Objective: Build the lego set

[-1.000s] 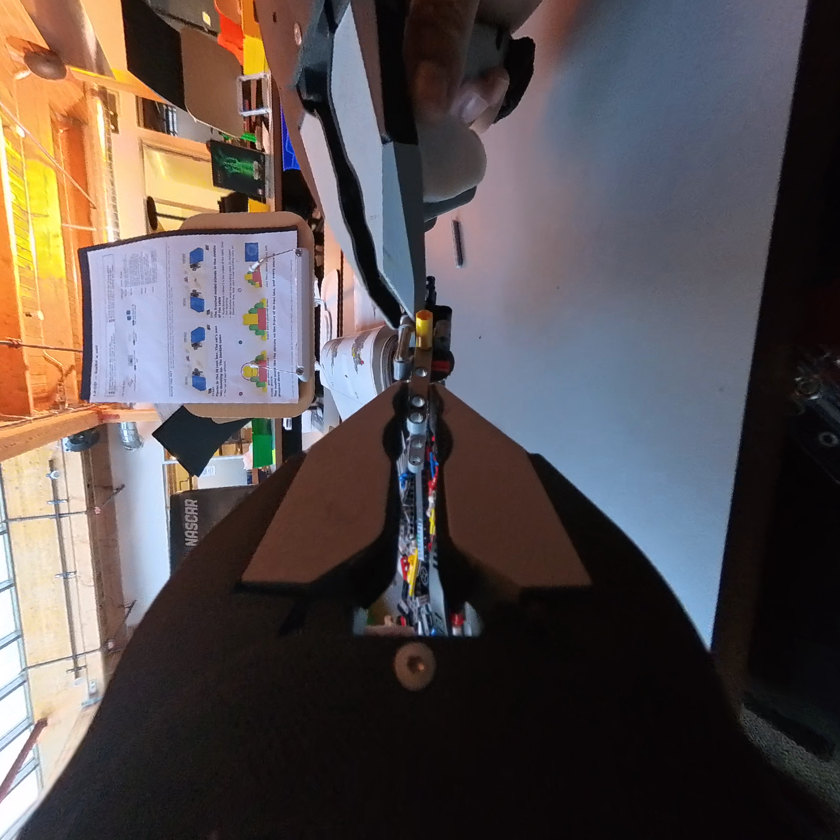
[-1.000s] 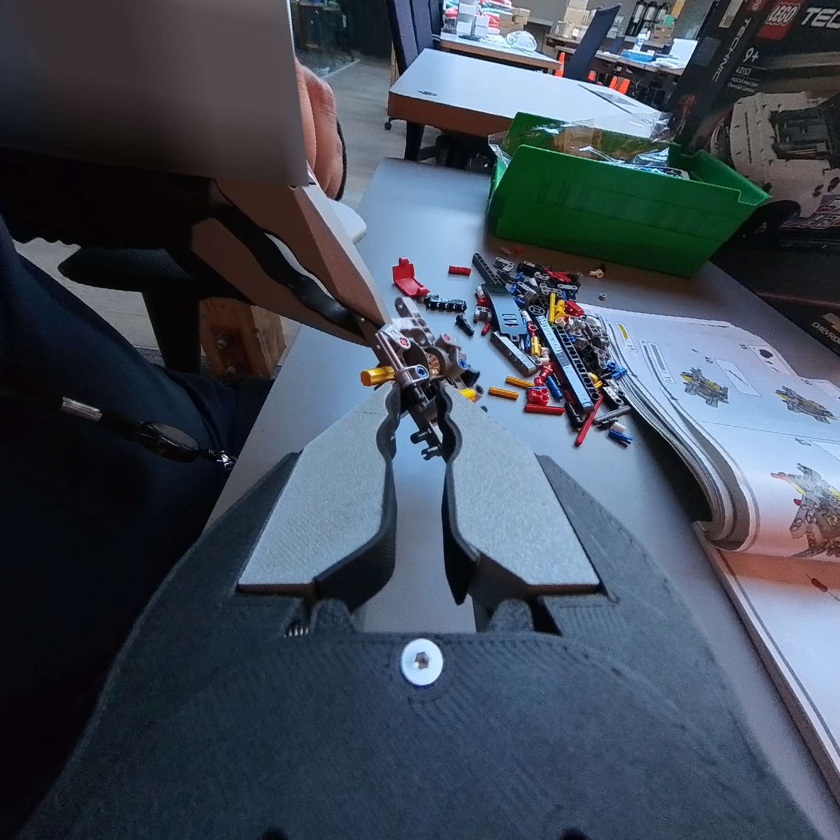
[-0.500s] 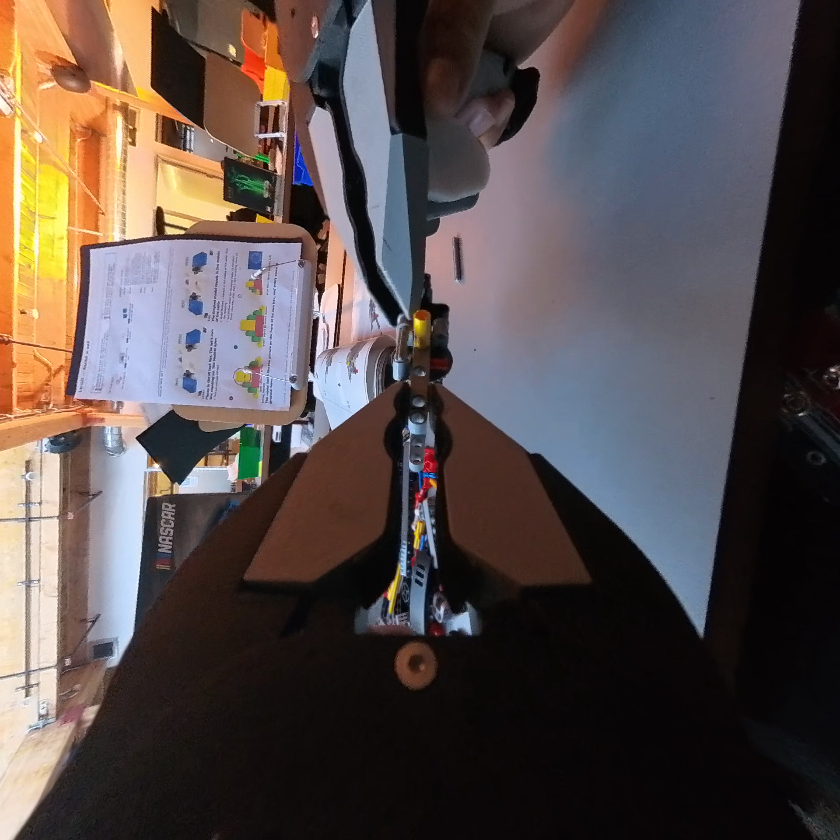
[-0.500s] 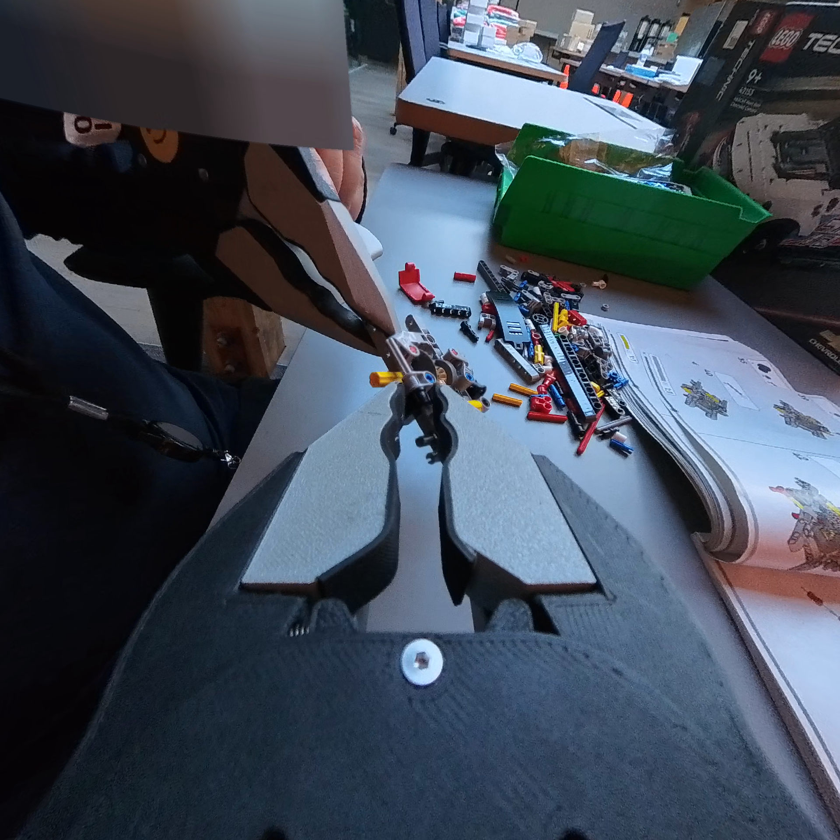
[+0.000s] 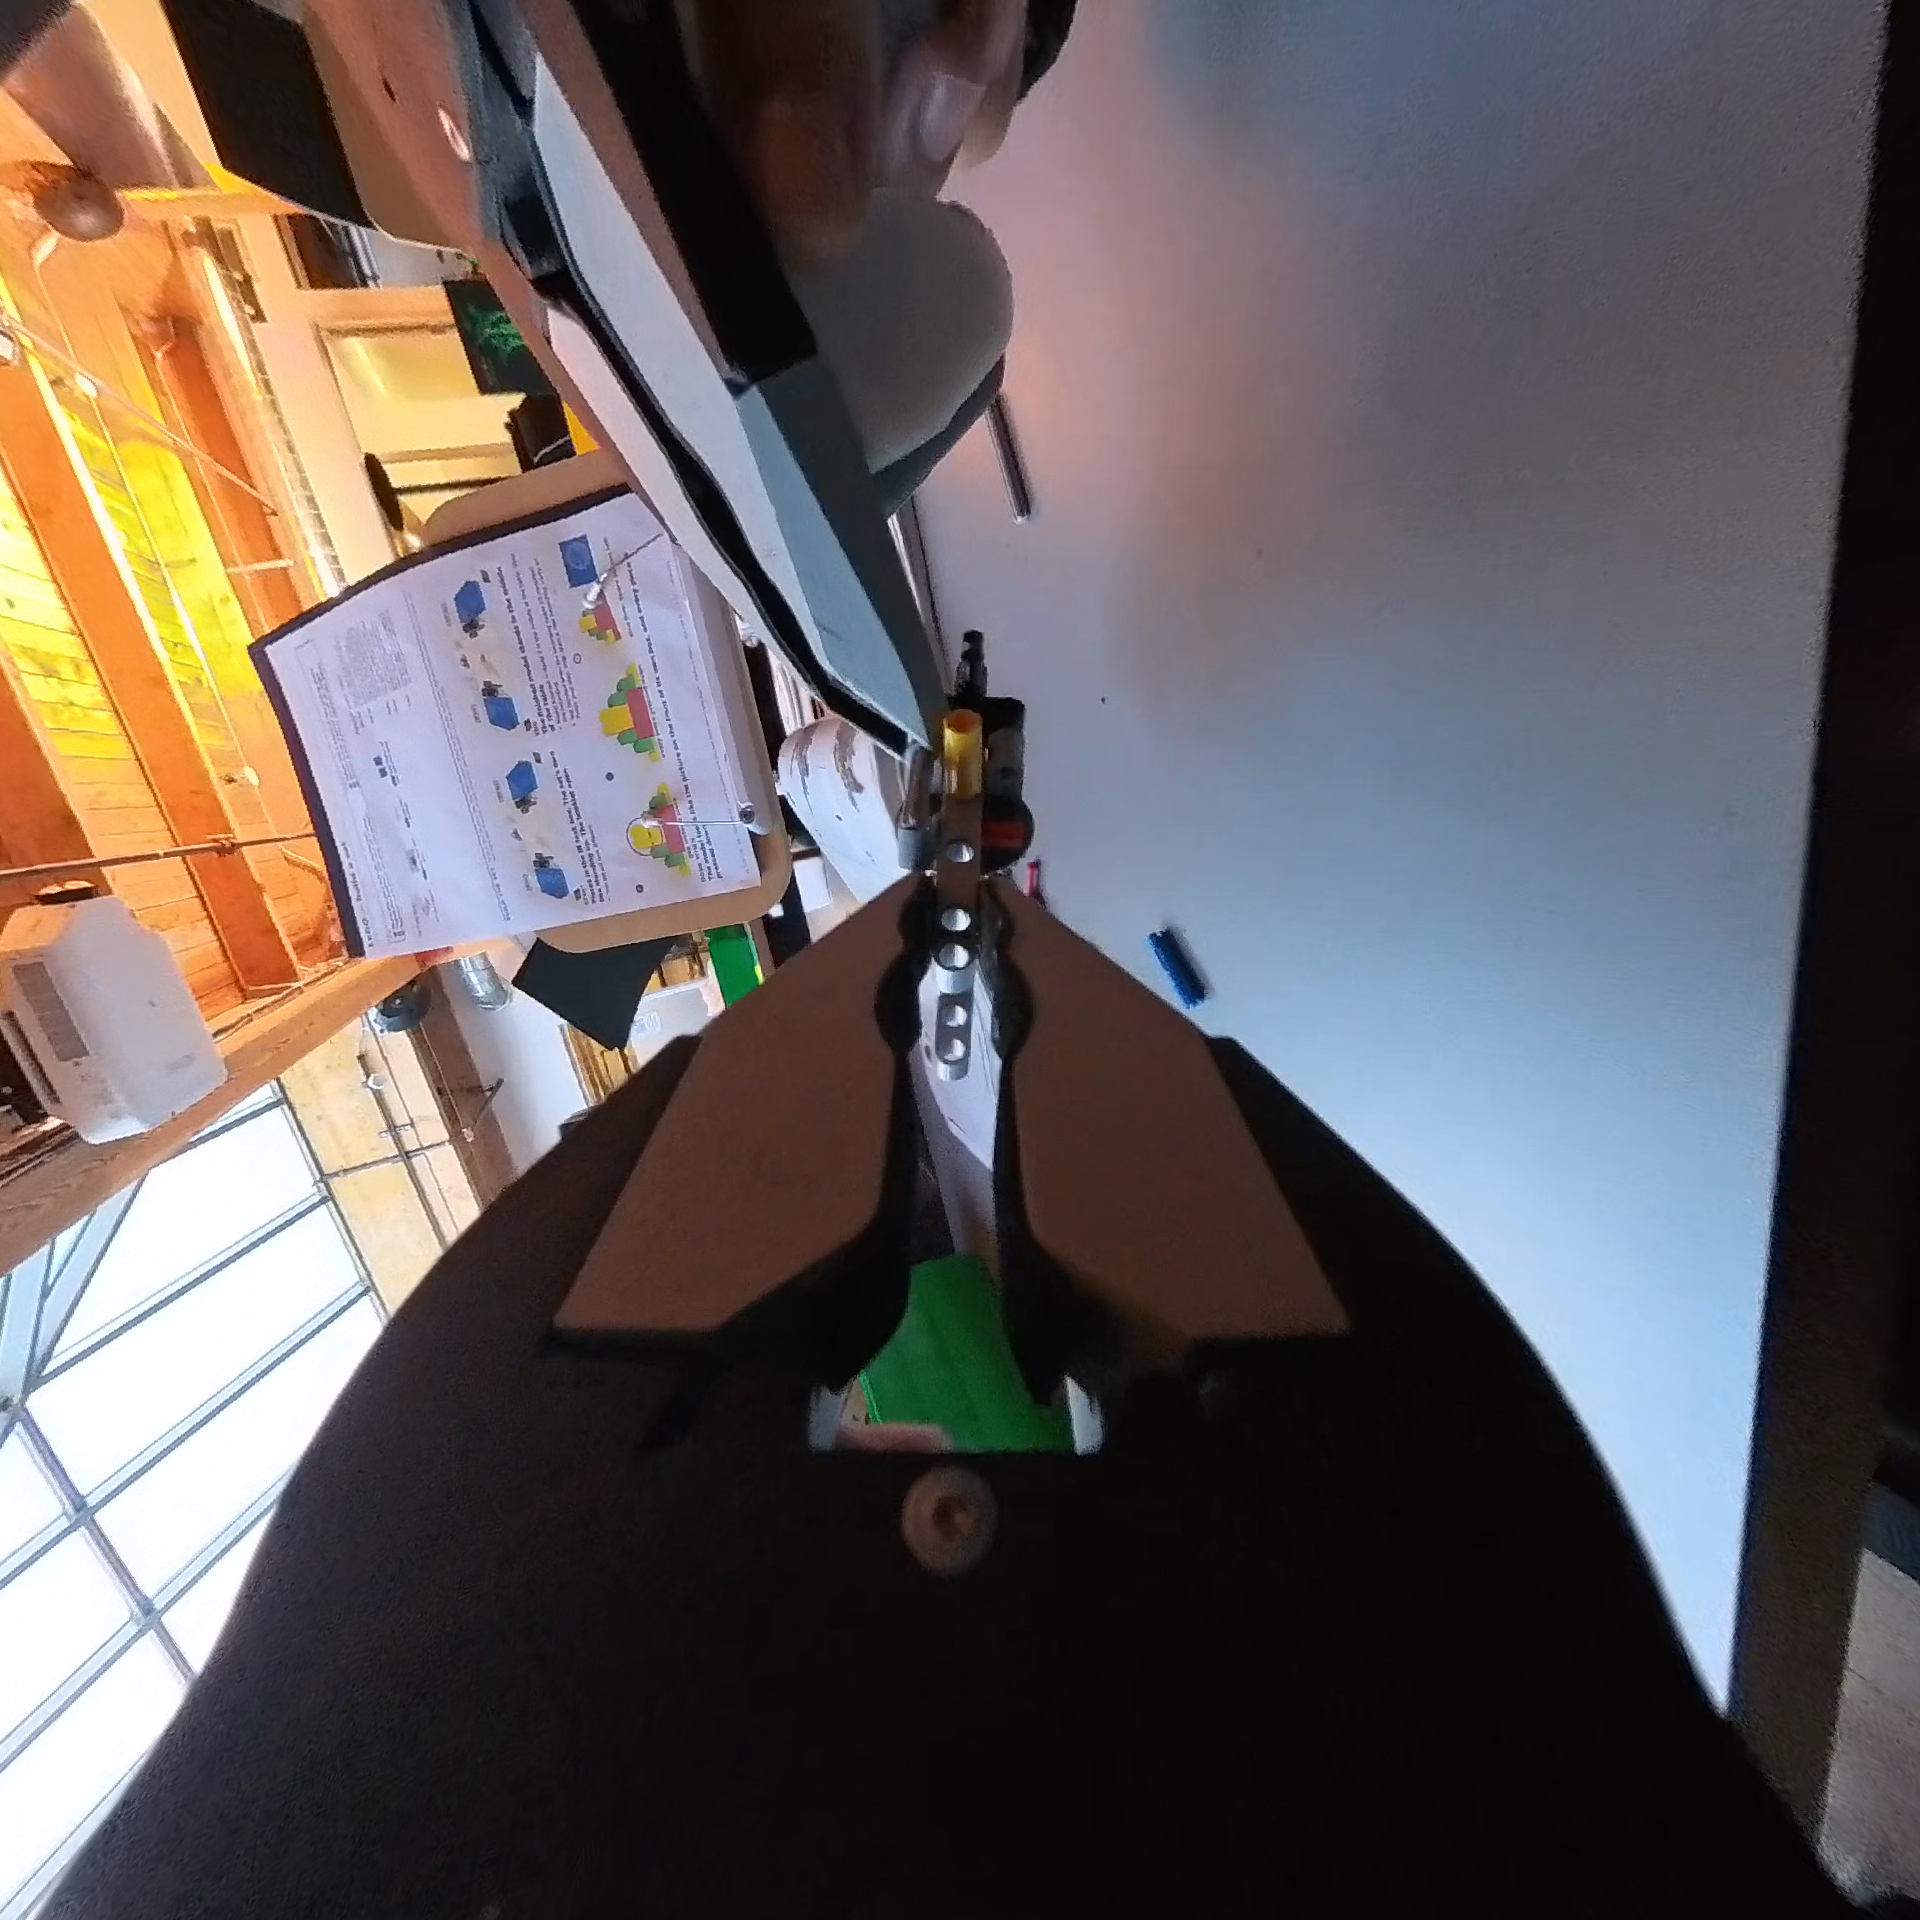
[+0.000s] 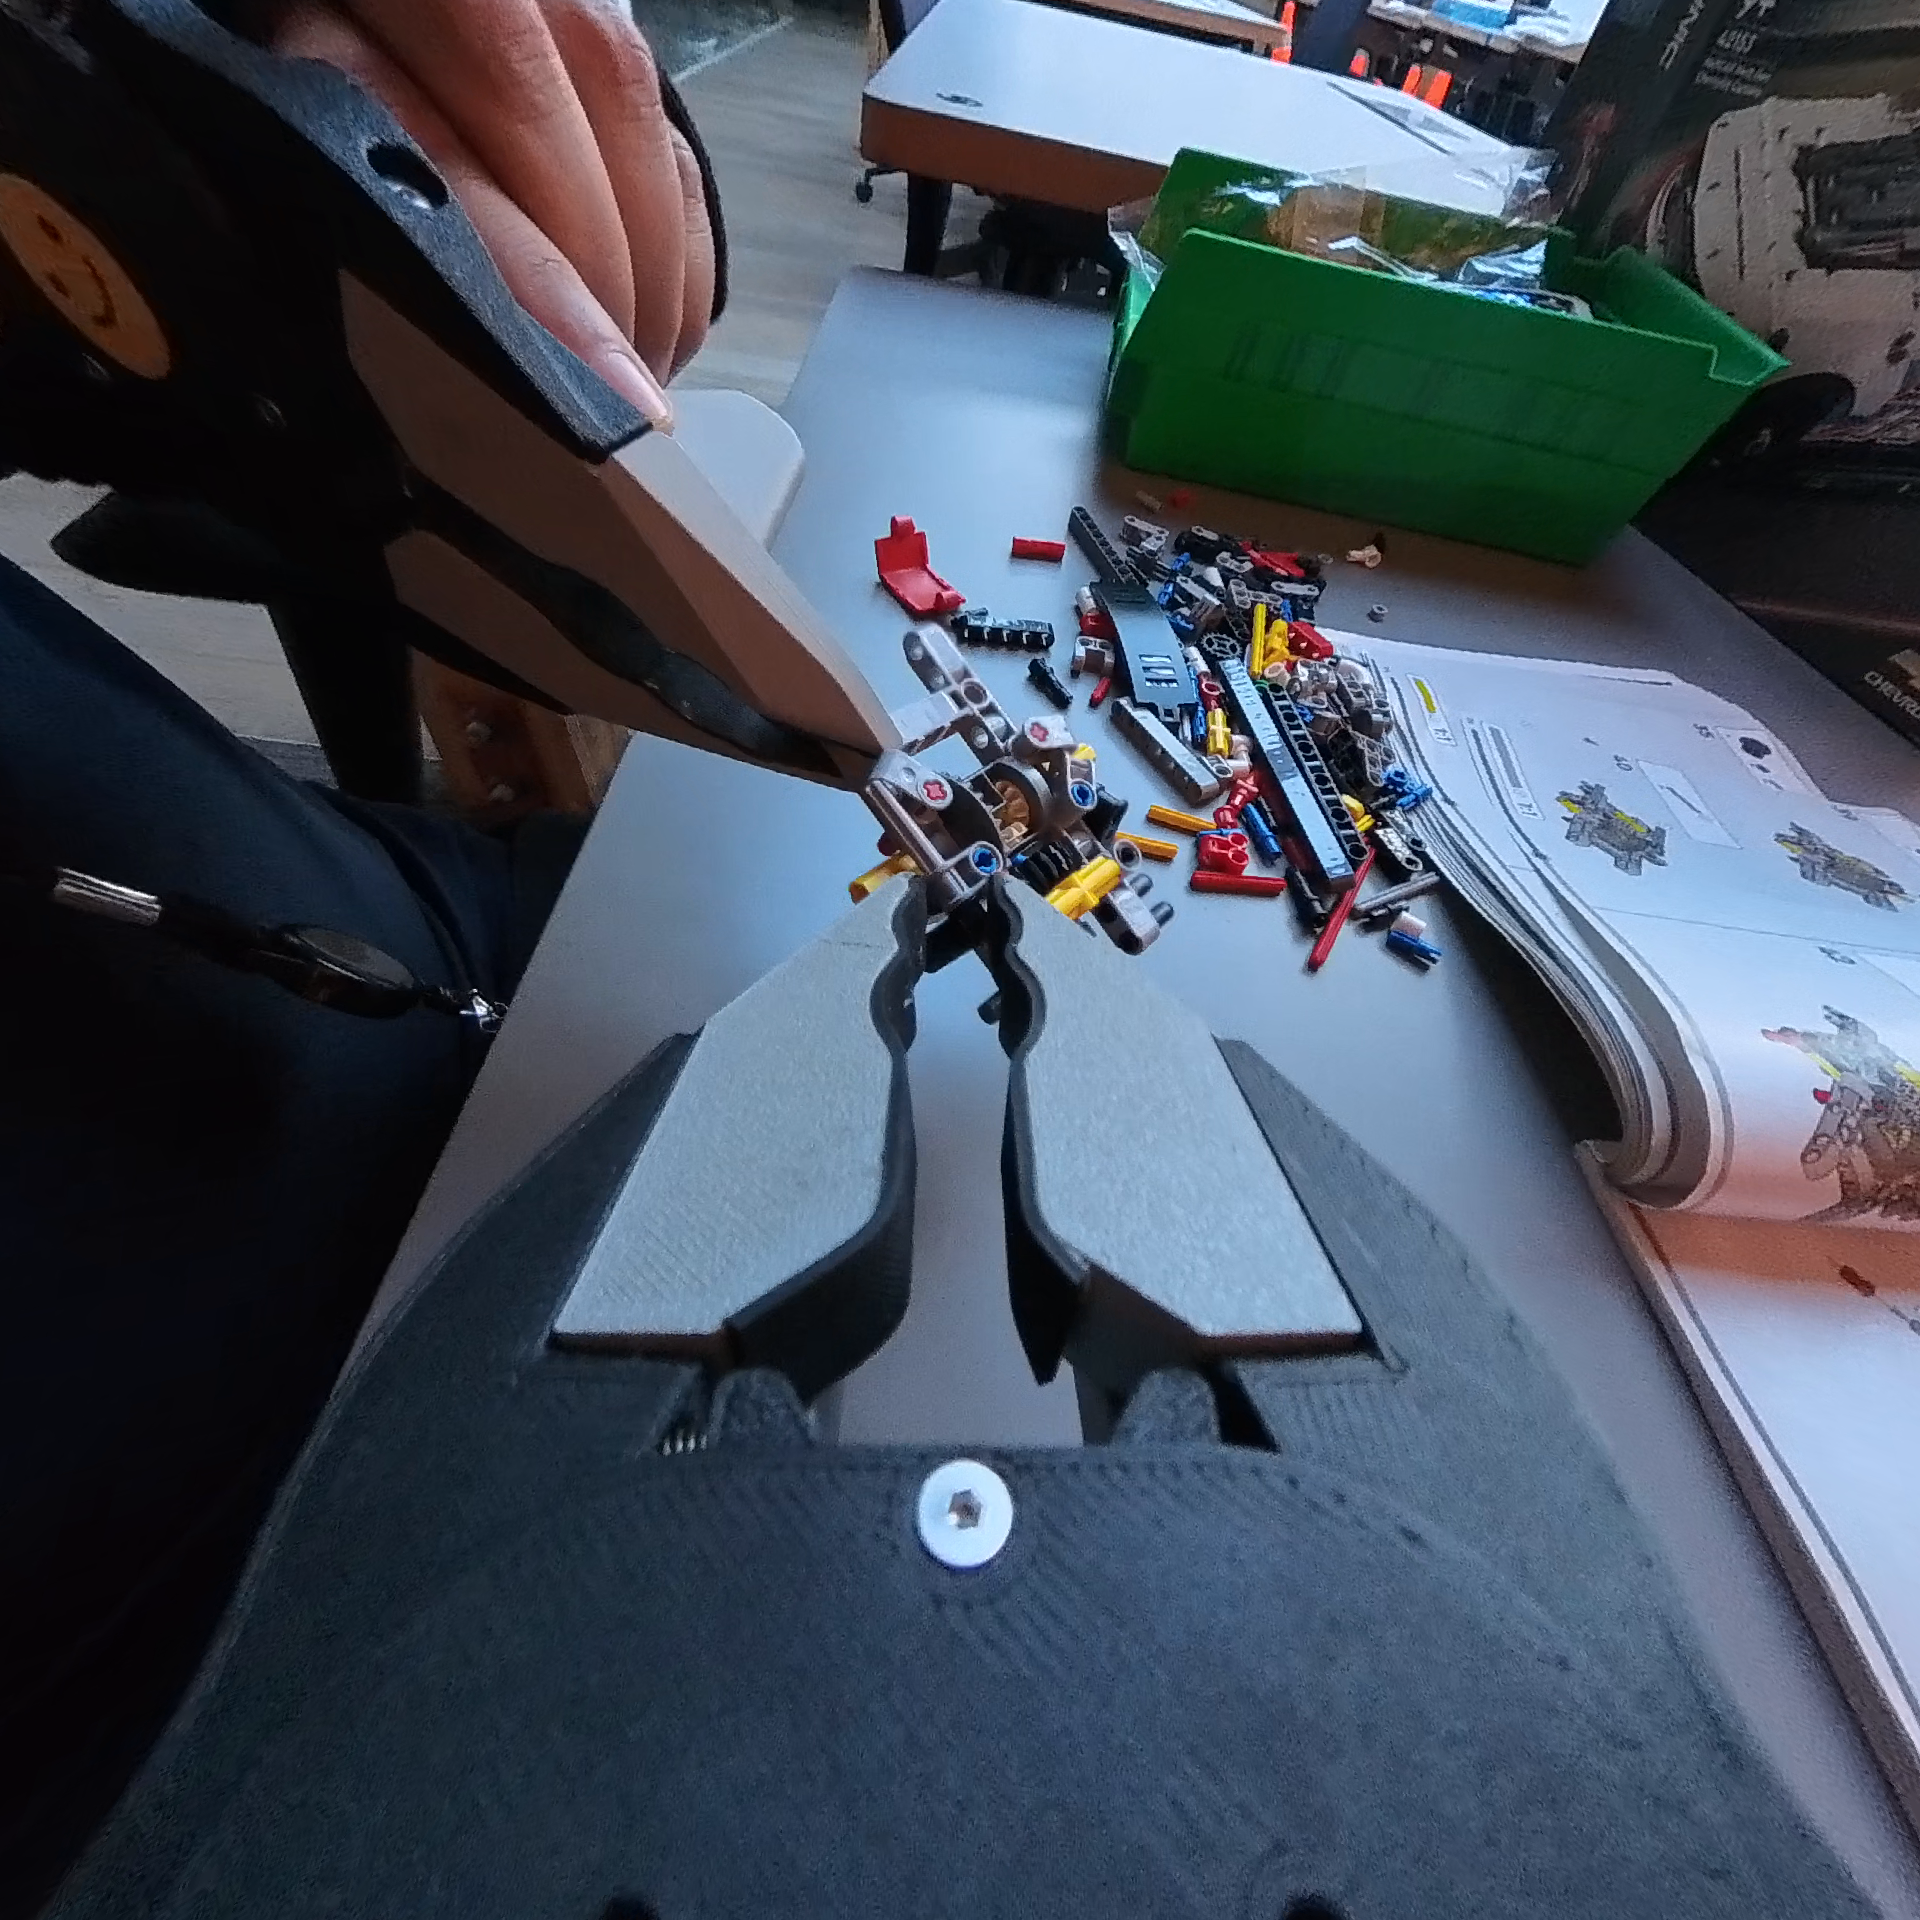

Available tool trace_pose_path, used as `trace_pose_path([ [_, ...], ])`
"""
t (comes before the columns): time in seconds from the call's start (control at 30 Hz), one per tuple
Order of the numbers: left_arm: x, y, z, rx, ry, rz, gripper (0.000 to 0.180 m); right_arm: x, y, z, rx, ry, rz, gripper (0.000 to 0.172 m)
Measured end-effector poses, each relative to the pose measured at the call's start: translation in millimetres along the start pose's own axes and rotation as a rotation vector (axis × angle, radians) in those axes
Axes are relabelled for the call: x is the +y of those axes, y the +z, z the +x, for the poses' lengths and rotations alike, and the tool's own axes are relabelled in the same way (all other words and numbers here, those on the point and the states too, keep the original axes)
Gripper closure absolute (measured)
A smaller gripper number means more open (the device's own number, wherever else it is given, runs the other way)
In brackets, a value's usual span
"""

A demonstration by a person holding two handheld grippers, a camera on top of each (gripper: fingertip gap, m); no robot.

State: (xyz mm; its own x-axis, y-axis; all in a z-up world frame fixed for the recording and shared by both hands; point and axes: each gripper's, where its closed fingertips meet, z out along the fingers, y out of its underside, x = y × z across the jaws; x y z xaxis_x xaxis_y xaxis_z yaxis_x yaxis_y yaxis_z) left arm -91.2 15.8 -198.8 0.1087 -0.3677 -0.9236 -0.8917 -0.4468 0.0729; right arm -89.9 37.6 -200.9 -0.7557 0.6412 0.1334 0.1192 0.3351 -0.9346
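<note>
Two tongs meet on one small brick assembly [image 6: 997, 821] above the worktop [image 6: 727, 1039]: your left tongs [image 5: 954, 914] clamp its grey beam lengthwise, your right tongs [image 6: 961, 914] pinch its near underside.

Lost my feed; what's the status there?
Left gripper shut on grey beam of brick assembly. Right gripper pinching its black part. Loose pieces behind.

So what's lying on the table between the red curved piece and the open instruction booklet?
In the right wrist view, a scattered pile of loose building pieces fills the table between the red curved piece and the open instruction booklet: black and grey beams, small coloured pins.
</note>
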Motion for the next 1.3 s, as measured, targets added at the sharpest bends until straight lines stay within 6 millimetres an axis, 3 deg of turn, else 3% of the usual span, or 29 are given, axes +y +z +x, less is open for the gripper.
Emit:
trace_pose_path([
  [0.27, 4, 23, 29, 0.079, -0.144, -0.05, 0.175, 34, 13, 8, 0.093, -0.093, -0.212, 0.165],
  [0.47, -12, 31, 30, 0.184, -0.491, 0.066, 0.172, 50, 10, 20, 0.168, -0.141, -0.305, 0.166],
  [0.6, -15, 20, 27, 0.315, -0.746, 0.244, 0.151, 54, 3, 29, 0.198, -0.14, -0.313, 0.172],
  [0.73, 19, 17, 15, 0.314, -0.897, 0.33, 0.148, 48, 0, 33, 0.204, -0.111, -0.267, 0.172],
  [0.97, 90, 21, -7, 0.133, -0.974, 0.397, 0.148, 43, -7, 46, 0.237, -0.05, -0.211, 0.172],
  [1.1, 112, 16, -29, 0.016, -1.097, 0.508, 0.154, 37, -12, 60, 0.269, -0.001, -0.148, 0.172],
  [1.3, 131, 21, -31, -0.036, -1.176, 0.52, 0.163, 35, -22, 85, 0.287, 0.129, -0.064, 0.172],
])
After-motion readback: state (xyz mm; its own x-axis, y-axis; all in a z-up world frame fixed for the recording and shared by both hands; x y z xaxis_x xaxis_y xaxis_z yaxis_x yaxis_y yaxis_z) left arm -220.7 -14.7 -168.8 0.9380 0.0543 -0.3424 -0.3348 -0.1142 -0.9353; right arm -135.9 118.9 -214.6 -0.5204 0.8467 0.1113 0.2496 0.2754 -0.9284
